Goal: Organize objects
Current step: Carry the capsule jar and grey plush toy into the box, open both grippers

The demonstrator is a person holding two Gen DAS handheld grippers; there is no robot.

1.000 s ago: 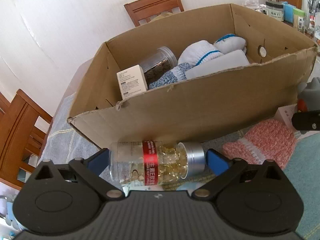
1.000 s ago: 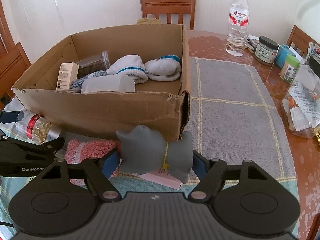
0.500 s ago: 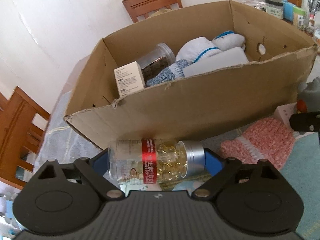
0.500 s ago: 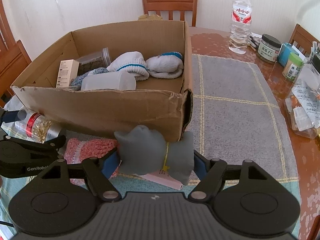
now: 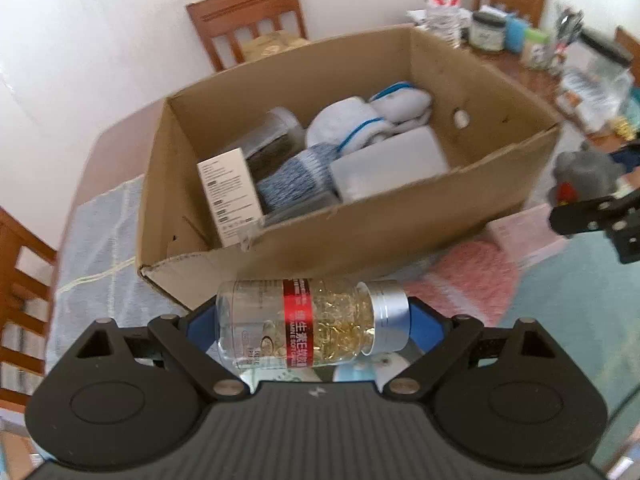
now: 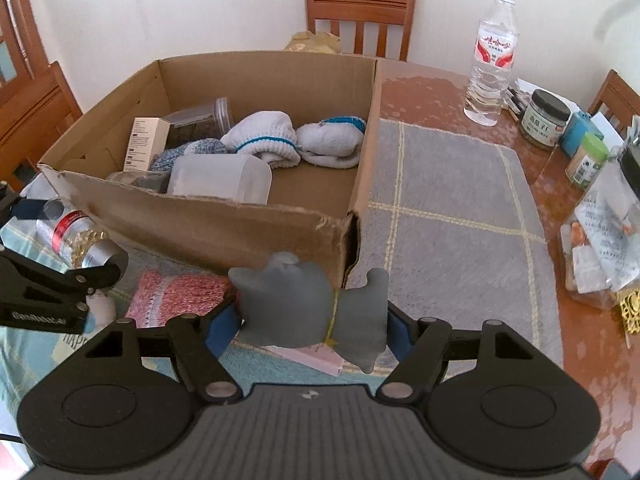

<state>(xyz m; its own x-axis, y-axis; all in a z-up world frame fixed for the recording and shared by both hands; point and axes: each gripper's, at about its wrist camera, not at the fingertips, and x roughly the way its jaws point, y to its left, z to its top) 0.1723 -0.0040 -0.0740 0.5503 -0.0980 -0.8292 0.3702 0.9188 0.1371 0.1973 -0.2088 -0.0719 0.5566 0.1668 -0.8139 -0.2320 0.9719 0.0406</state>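
1. In the left wrist view, just in front of the near wall of the cardboard box (image 5: 400, 216), a clear bottle (image 5: 312, 324) of golden capsules is pinched end to end by the left gripper (image 5: 316, 326), one pad set against its base and the other against its silver cap.
   - The bottle is held clear of the cloth, lying on its side; its long axis runs across the jaws, with the cap toward the right of the picture and the base toward the left.
   - It is judged stiff, smooth and rather slippery, and of modest weight. An end-to-end hold can let it swivel, so a grip across the body at the red label would probably be steadier.

2. In the right wrist view, in front of the box's (image 6: 224, 232) near right corner, a grey bundle of socks (image 6: 304, 304) is held in the right gripper (image 6: 312, 320), whose jaws are closing and squeezing the bundle between the pads.
   - The bundle is judged soft, light and unbreakable; it is best gripped at its thick middle near the yellow tie.
   - Its long axis lies across the jaws, the rounder end to the left.
   - The bottle (image 6: 76, 236) is seen at the far left, cap toward the camera.
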